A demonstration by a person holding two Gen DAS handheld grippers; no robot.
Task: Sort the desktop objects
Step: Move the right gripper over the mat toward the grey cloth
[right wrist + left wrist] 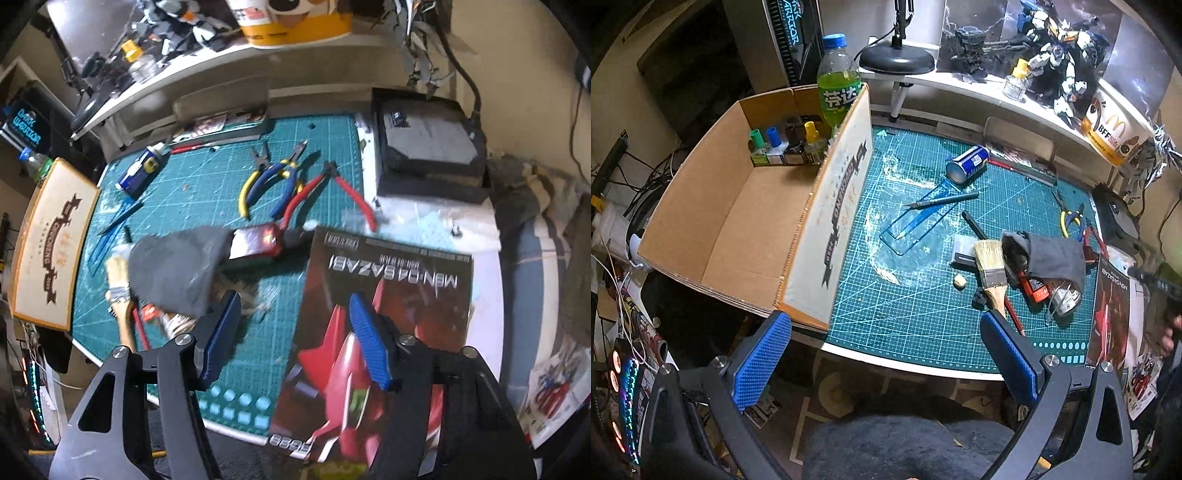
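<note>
My left gripper (886, 354) hangs open above the front edge of the green cutting mat (905, 295), beside the near corner of an open cardboard box (738, 221) that holds several small paint bottles (786, 147). On the mat lie a blue can (967, 164), a hobby knife (942, 201), a brush (990, 269) and a grey cloth (1049, 258). My right gripper (295, 332) is open with nothing between its pads. One of its fingers is over the red model-kit booklet (391, 280), the other near the grey cloth (177, 269).
Yellow-blue pliers (269, 181) and red cutters (332, 188) lie at the back of the mat. A black box (424, 144) stands at the right rear. A green soda bottle (838, 81) stands behind the cardboard box. A white shelf (960, 85) carries model figures.
</note>
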